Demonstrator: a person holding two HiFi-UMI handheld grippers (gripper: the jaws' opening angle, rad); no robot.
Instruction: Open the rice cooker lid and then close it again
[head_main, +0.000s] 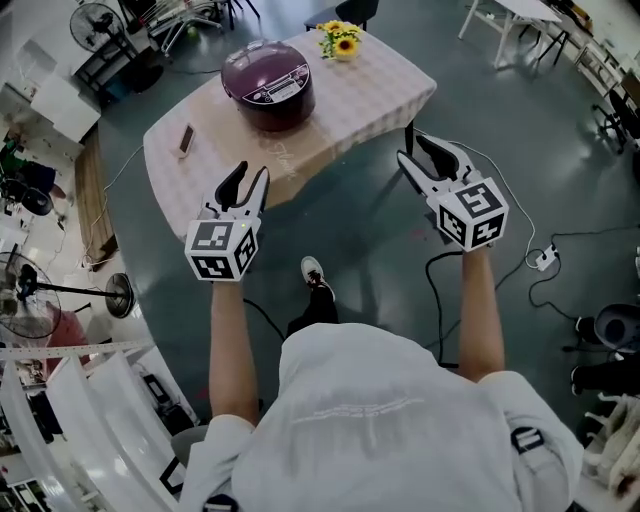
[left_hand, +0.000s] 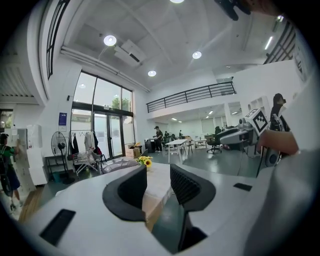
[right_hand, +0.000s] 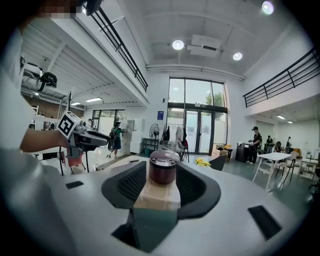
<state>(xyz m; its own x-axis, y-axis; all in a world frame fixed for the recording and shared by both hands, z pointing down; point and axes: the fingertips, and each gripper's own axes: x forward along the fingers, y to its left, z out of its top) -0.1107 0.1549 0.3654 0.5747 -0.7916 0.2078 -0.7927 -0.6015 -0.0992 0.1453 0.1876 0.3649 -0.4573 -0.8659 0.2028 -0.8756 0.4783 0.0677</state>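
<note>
Not Yet Touching the Rice Cooker

Up at the top middle of the head view: dark red rice cooker (head_main: 268, 82), lid down, on a table (head_main: 385, 90) with a pale checked cloth, near some yellow sunflowers (head_main: 340, 42). Lower down, well apart from the cooker: left gripper (head_main: 252, 176) at middle left, right gripper (head_main: 412, 150) at middle right. Both spread open. Nothing pinched. Seen far off between the right jaws in the right gripper view: just the cooker, not touched. Between the left jaws: only the table's edge, far away. Looks like nothing done so far. Left to do: get close, lift the lid up, then push it back down shut.
</note>
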